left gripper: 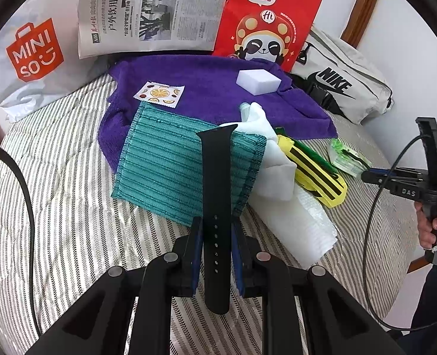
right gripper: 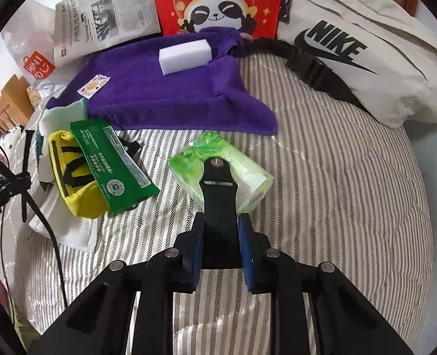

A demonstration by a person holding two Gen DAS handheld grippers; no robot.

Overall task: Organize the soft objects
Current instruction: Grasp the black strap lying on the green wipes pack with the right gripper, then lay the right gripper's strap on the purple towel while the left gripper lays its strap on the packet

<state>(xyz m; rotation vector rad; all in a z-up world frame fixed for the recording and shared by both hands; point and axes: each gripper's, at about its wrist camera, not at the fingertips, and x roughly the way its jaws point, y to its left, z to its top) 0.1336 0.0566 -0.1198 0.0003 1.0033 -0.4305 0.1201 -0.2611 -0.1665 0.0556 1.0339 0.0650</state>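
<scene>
Surface: striped quilt (left gripper: 70, 207) on a bed, white wall behind, wooden frame at upper right of the left view.
Backdrop: Miniso bag (left gripper: 32, 59) at upper left, newspaper (left gripper: 147, 11) at top centre, red panda bag (left gripper: 265, 23) right of it, Nike pouch (left gripper: 342, 88) at right.
Towel: purple towel (left gripper: 212, 97) lies in mid-frame in front of the bags; a white sponge (left gripper: 258, 81) and a small fruit-print sachet (left gripper: 159, 93) rest on it.
Pile: teal cloth (left gripper: 165, 162) overlaps the towel's near edge; just right of it a white cloth (left gripper: 277, 159), a yellow-and-black pouch (left gripper: 322, 174) and a green packet (right gripper: 112, 165) lying across that pouch.
Left claw: left gripper (left gripper: 217, 227) at bottom centre, nearly closed, pads pressing both edges of a black strap (left gripper: 217, 177) that stands up over the teal cloth.
Right claw: right gripper (right gripper: 220, 236) at bottom centre of the right view, jaws narrow, clamped on a second black strap piece (right gripper: 220, 195) whose far end lies over a green tissue pack (right gripper: 218, 165).
Tissue pack: on the quilt, in front of the towel, right of the green packet.
Person: a hand (left gripper: 434, 227) at the right edge of the left view grips the right gripper's handle.
</scene>
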